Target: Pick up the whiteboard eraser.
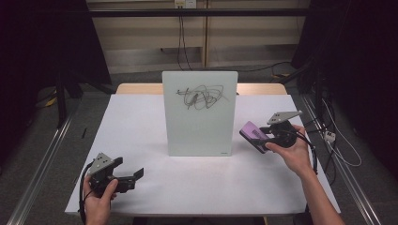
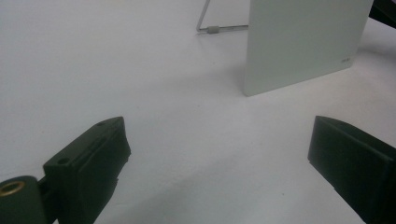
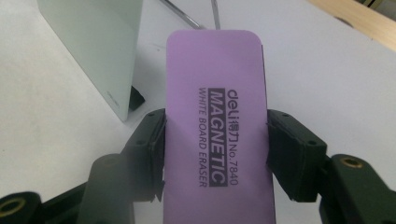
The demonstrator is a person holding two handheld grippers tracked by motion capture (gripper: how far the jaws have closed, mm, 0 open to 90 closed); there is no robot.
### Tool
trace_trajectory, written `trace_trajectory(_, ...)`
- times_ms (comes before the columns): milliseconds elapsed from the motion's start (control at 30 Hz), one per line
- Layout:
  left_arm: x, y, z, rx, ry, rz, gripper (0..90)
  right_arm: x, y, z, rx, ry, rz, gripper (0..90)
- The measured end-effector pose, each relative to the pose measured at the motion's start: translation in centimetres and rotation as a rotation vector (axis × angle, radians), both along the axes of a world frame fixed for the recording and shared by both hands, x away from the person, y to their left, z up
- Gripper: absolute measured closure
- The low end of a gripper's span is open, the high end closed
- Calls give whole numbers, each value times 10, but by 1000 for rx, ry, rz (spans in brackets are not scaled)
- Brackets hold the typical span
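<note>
Centrally, scribbled whiteboard [image 1: 200, 112] stood upright on tabletop [image 1: 141, 122], purple eraser [image 3: 217, 121] clamped in right hand-held gripper [image 3: 215, 144], left hand-held gripper [image 2: 219, 158] held released nearby.

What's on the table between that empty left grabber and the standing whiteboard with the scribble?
Nothing. In the left gripper view, bare white table runs from the open fingers to the whiteboard. The high view shows the same.
</note>
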State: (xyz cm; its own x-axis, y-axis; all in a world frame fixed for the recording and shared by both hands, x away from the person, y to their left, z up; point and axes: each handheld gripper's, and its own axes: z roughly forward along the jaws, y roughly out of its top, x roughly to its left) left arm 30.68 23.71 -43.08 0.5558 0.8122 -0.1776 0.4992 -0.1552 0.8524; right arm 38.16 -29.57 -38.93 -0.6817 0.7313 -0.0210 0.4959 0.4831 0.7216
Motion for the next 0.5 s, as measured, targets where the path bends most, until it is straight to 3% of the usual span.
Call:
trace_trajectory(33, 0, 0, 0, 2, -1, -1, 51, -2, 0, 4, 13, -23, -6, 414)
trace_trajectory(333, 2, 1, 2, 5, -8, 8, 51, -12, -7, 13, 107, -54, -14, 414)
trace_trajectory(500, 4, -2, 0, 12, 1, -3, 51, -18, -11, 19, 139, -104, -22, 414)
